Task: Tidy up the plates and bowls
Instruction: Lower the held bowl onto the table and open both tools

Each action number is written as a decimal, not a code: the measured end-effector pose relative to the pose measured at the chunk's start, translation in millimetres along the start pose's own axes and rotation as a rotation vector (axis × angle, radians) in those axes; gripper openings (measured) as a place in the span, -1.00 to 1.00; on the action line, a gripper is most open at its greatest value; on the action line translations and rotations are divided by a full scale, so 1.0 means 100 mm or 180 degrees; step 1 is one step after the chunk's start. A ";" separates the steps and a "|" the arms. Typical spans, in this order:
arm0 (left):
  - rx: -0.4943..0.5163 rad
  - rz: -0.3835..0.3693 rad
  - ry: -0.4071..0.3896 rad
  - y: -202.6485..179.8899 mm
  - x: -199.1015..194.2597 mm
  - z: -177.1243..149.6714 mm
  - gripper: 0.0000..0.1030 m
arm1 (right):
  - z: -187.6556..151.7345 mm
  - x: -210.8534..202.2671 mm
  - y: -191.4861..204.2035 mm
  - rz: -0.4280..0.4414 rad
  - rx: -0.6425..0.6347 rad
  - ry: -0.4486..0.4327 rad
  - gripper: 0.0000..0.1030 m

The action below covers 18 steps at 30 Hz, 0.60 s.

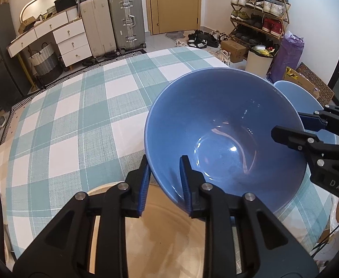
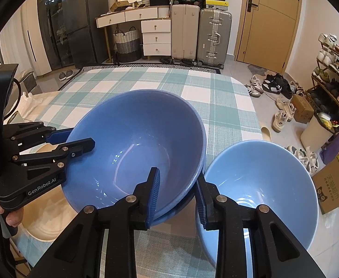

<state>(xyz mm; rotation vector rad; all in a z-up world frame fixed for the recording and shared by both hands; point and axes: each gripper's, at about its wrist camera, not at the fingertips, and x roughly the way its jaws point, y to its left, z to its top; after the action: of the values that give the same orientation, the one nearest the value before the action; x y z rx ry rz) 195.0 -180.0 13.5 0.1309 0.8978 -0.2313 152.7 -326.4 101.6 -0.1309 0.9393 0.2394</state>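
A deep blue bowl (image 1: 225, 134) (image 2: 134, 148) is held above the checked tablecloth. My left gripper (image 1: 164, 180) straddles its near-left rim, one finger inside and one outside, and looks shut on it; it shows at the left of the right wrist view (image 2: 76, 139). My right gripper (image 2: 176, 192) straddles the bowl's right rim, where a second blue rim shows just beneath; its jaws stand apart with a small gap. A lighter blue bowl (image 2: 257, 185) (image 1: 297, 97) stands to the right. A beige plate (image 1: 164, 231) (image 2: 49, 215) lies under my left gripper.
The table (image 1: 76, 115) has a teal-and-white checked cloth, with its far edge toward suitcases (image 2: 202, 34), a white dresser and a door. A shoe rack (image 1: 260, 11), loose shoes, a bin and cardboard boxes (image 2: 331, 185) stand on the floor to the right.
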 end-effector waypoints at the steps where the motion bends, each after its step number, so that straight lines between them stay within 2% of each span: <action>1: 0.0000 -0.0013 0.0006 0.00 0.00 -0.01 -0.53 | 0.00 0.01 0.00 -0.0006 -0.0006 0.0001 -0.43; 5: -0.0024 -0.0050 0.0044 0.02 0.04 -0.02 -0.27 | 0.01 0.00 -0.02 -0.0011 -0.0021 -0.0008 -0.38; 7: -0.0052 -0.0079 0.0057 0.04 0.04 -0.03 -0.25 | 0.01 0.01 -0.02 -0.0013 -0.0018 -0.0014 -0.37; 10: -0.0117 -0.0150 0.0077 0.08 0.04 -0.03 -0.07 | 0.01 0.00 -0.02 0.0023 -0.0007 -0.0012 -0.31; 13: -0.0156 -0.0190 0.0064 0.12 0.01 -0.03 0.15 | 0.01 0.00 0.00 0.0058 -0.0025 -0.0016 -0.13; 15: -0.0191 -0.0232 0.0045 0.14 -0.01 -0.03 0.40 | 0.01 0.01 0.02 0.0032 -0.0029 -0.0005 0.05; 18: -0.0231 -0.0299 0.0033 0.17 -0.07 -0.02 0.46 | 0.01 0.01 0.01 0.0062 -0.0001 -0.0019 0.28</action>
<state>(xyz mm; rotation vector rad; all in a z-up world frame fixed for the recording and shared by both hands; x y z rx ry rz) 193.6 -161.7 17.6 0.0228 0.9226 -0.2852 153.5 -324.8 101.3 -0.1212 0.9350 0.2577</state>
